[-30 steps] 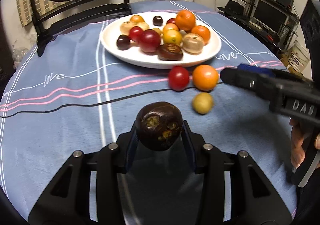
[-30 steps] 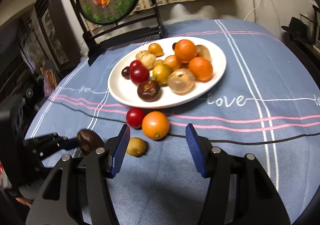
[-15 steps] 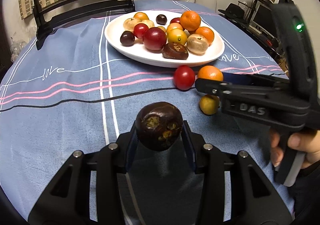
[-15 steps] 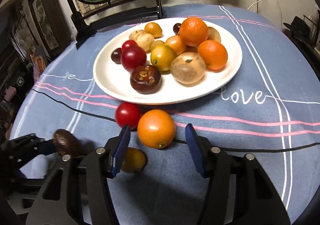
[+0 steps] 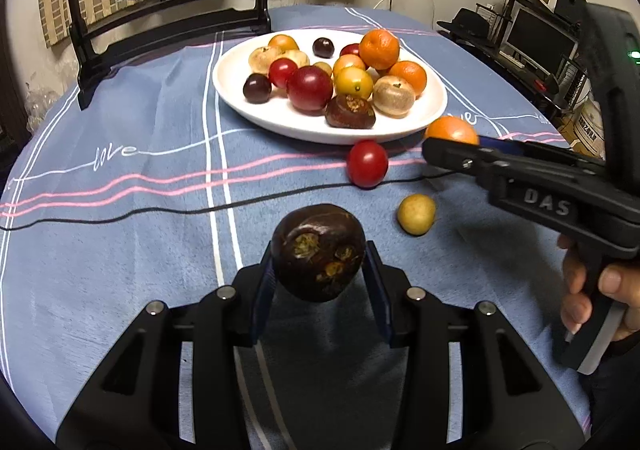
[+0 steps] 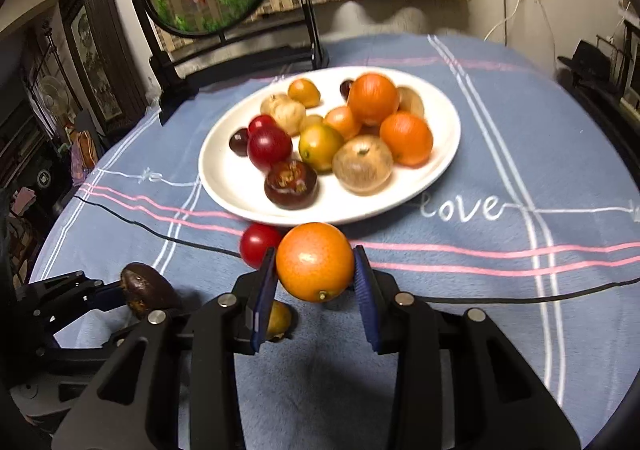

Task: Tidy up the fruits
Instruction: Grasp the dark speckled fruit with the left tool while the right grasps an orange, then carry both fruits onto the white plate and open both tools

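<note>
Left tool (image 5: pixel 319 264): pads pinch a dark brown mangosteen (image 5: pixel 318 252), which sits between the fingertips, clear of the surface (image 5: pixel 120 250); in the right wrist view the same fruit shows at lower left, gripped at the end of the left tool (image 6: pixel 132 292)

Right tool (image 6: pixel 314 270): jaws have just been closing, and both blue pads now press the sides of an orange (image 6: pixel 314 262). The orange fills the gap between the fingertips. In the left wrist view the right tool (image 5: pixel 452 149) reaches in from the right, a hand (image 5: pixel 592 290) on its handle, and the orange (image 5: pixel 452 129) shows behind its tip, just beside the plate rim

Plate (image 5: pixel 240 97): white, on the blue cloth beyond both tools, piled with oranges, red, yellow, tan and dark fruits

Loose on the cloth:
- red tomato (image 5: pixel 367 163), just in front of the plate rim, left of the held orange
- small yellow fruit (image 5: pixel 416 213), nearer, between the tomato and the right tool; partly hidden behind the left finger in the right wrist view (image 6: pixel 280 320)

A black framed stand (image 5: pixel 160 9) sits at the far edge
</note>
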